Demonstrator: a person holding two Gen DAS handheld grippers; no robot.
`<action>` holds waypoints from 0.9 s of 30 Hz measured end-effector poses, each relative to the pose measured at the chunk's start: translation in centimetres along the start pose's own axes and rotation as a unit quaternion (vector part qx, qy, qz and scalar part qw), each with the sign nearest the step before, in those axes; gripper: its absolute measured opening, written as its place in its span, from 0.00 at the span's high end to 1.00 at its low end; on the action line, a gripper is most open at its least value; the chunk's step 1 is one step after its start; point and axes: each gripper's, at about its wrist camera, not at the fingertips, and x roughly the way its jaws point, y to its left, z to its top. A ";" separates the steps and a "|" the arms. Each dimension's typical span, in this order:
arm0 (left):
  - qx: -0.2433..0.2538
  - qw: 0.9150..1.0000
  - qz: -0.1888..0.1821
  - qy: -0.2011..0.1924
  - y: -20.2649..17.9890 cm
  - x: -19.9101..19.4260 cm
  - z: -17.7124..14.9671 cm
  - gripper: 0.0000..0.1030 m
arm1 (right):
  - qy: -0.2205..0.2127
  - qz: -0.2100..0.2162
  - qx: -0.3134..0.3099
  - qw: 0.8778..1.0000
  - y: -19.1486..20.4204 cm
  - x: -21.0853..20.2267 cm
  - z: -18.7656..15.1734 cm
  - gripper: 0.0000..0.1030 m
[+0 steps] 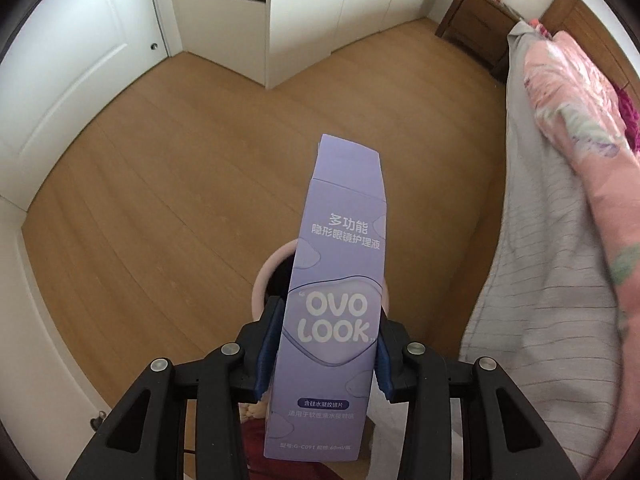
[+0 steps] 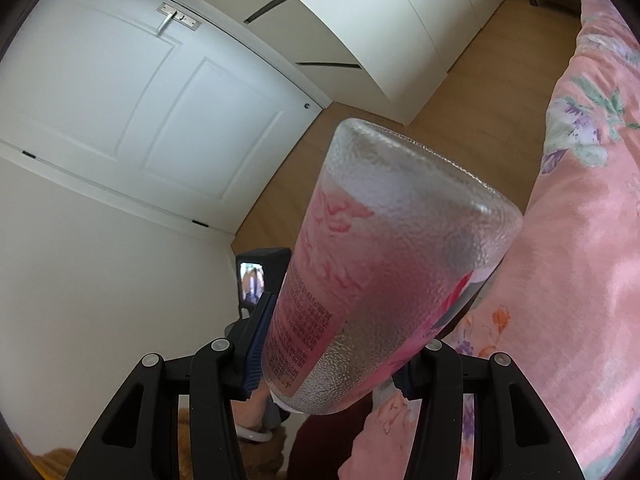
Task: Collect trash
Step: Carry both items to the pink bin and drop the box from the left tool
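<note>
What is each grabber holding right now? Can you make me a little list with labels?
left gripper: shut on the purple carton, printed OVO LOOK
right gripper: shut on the frosted bottle, which has a pink label
under the carton: pink bin, round rim partly hidden, dark inside
floor: light wood
to the right: bed with grey striped sheet and pink floral quilt
background: white door and white wardrobe
trash in bin yet: cannot tell

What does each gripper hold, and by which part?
The left gripper clamps the purple OVO LOOK box by its sides, below the middle. The right gripper grips the frosted pink-labelled bottle around its body.
</note>
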 end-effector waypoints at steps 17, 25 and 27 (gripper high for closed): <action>-0.001 1.000 0.016 0.000 2.1 3.6 0.2 0.00 | 0.040 -0.019 -0.003 0.999 -0.3 3.9 0.8 0.51; -0.030 0.999 0.029 -0.024 5.6 1.8 -1.3 0.00 | 0.117 -0.039 -0.032 0.992 1.4 10.5 3.2 0.51; -0.043 0.998 0.027 -0.021 6.3 2.1 -1.6 0.00 | 0.129 -0.047 -0.037 0.990 1.4 11.8 3.4 0.51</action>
